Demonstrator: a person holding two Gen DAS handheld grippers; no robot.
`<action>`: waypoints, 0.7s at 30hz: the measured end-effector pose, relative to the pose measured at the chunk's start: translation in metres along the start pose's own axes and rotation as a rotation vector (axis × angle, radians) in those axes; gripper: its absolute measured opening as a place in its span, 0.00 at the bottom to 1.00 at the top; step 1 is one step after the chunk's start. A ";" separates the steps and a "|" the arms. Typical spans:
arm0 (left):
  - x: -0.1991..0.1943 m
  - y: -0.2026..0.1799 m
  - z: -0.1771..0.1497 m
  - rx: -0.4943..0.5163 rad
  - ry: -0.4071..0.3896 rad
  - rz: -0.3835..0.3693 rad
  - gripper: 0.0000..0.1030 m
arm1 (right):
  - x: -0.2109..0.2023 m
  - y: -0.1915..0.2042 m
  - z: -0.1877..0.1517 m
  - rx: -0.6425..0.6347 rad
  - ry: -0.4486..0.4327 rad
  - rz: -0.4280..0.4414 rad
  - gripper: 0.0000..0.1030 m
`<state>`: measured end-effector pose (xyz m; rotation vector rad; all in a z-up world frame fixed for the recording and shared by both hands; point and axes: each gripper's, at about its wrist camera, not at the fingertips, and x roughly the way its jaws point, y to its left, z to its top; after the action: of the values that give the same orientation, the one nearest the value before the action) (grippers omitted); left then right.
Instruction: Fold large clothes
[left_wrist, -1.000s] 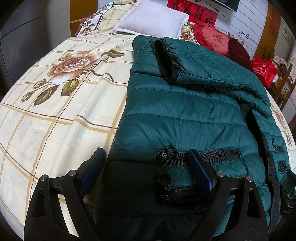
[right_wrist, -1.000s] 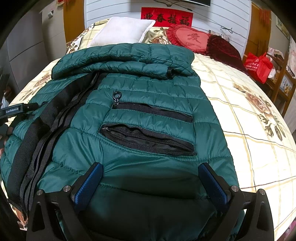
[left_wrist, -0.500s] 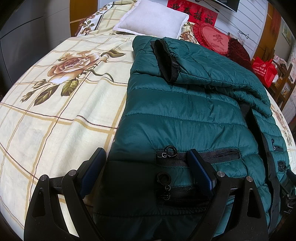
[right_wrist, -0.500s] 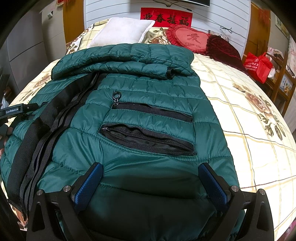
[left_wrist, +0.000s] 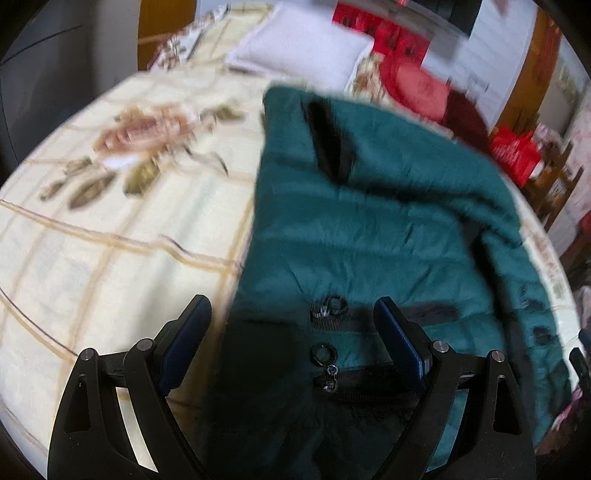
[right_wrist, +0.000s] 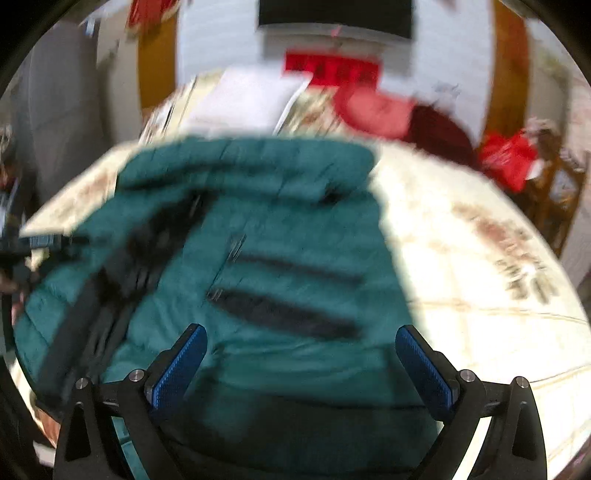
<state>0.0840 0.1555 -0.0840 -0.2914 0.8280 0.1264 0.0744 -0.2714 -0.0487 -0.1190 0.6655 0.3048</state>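
Both views have gone blurred since the earlier frames, and the right view has tipped up: more wall and a dark screen (right_wrist: 334, 16) now show above the bed, and the jacket sits lower in the frame. The left view has shifted little.

From the left: cream bedspread (left_wrist: 92, 236) with a rose print, then the green jacket (left_wrist: 369, 229) lying flat on the bed, a sleeve folded across its top with the black cuff (left_wrist: 330, 144) showing. A white pillow (left_wrist: 303, 48) and red cushion (left_wrist: 417, 86) lie at the head of the bed, a red bag (left_wrist: 515, 155) far right.

The left gripper (left_wrist: 291, 314) has its jaws wide, straddling the jacket's left edge by the zip pockets; its fingers do not press the cloth. The right gripper (right_wrist: 301, 345) also has its jaws wide, over the jacket's near hem, below two pocket zips (right_wrist: 284, 310), nothing pinched.
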 end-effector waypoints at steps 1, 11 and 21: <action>-0.016 0.004 0.003 0.017 -0.043 0.001 0.87 | -0.009 -0.014 -0.003 0.041 -0.020 -0.009 0.99; -0.059 0.042 -0.049 0.075 0.052 0.030 0.87 | -0.012 -0.071 -0.054 0.135 0.150 0.164 0.99; -0.059 0.027 -0.092 0.078 0.063 -0.071 0.87 | 0.003 -0.071 -0.060 0.224 0.196 0.354 0.95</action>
<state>-0.0266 0.1537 -0.1044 -0.2518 0.8817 0.0183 0.0634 -0.3501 -0.0962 0.1877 0.9113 0.5611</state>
